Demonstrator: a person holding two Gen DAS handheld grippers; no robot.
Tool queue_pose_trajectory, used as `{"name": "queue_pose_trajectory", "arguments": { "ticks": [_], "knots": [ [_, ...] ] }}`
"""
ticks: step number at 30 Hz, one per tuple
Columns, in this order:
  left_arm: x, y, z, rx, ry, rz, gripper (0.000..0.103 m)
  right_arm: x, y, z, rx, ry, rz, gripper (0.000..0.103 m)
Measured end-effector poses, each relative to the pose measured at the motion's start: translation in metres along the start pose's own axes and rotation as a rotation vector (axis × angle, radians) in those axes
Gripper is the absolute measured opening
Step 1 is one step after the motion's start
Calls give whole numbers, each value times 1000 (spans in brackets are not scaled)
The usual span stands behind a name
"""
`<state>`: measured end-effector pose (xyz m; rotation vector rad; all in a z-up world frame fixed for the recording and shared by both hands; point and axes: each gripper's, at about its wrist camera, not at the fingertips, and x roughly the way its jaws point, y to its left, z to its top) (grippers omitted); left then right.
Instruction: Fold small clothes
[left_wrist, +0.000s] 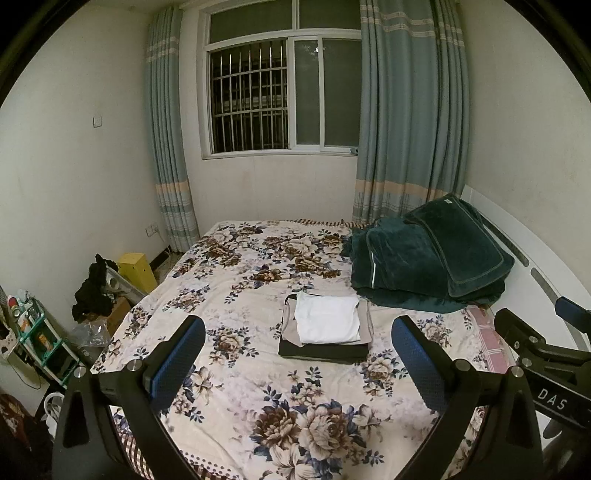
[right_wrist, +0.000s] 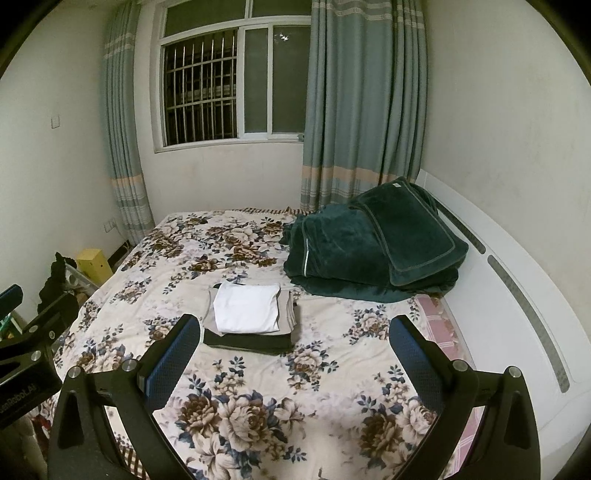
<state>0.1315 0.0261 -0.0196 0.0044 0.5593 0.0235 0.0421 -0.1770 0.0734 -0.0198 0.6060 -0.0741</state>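
Folded stack of clothes (left_wrist: 325, 332) mid-bed: smooth white rectangle on top, beige under it, dark layer at bottom. Floral bedspread (left_wrist: 240, 373) w/ soft wrinkles. Plush dark-green blanket (left_wrist: 424, 254) heaped far right. Left gripper (left_wrist: 298, 354) & right gripper (right_wrist: 294, 352) near, fingers spread wide, empty.

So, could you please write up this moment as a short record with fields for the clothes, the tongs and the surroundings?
surface: bed with floral bedspread
clothes: folded stack, white piece on top, beige piece under it, dark piece at the bottom
left tongs: open, empty, apart from the stack
right tongs: open, empty, apart from the stack
beside the stack: dark green blanket, heaped by the white headboard
background: barred window, blue-grey curtains
loose unfolded clothes on the bed: none visible
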Motion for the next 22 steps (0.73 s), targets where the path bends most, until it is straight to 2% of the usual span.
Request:
{"name": "queue_pose_trajectory", "arguments": {
  "ticks": [14, 22],
  "knots": [
    [-7, -1, 0, -2, 1, 3, 103, -4, 2, -6, 6, 0, -4, 103],
    [-20, 2, -1, -2, -18, 33, 103, -7, 2, -8, 9, 0, -7, 103]
  ]
}}
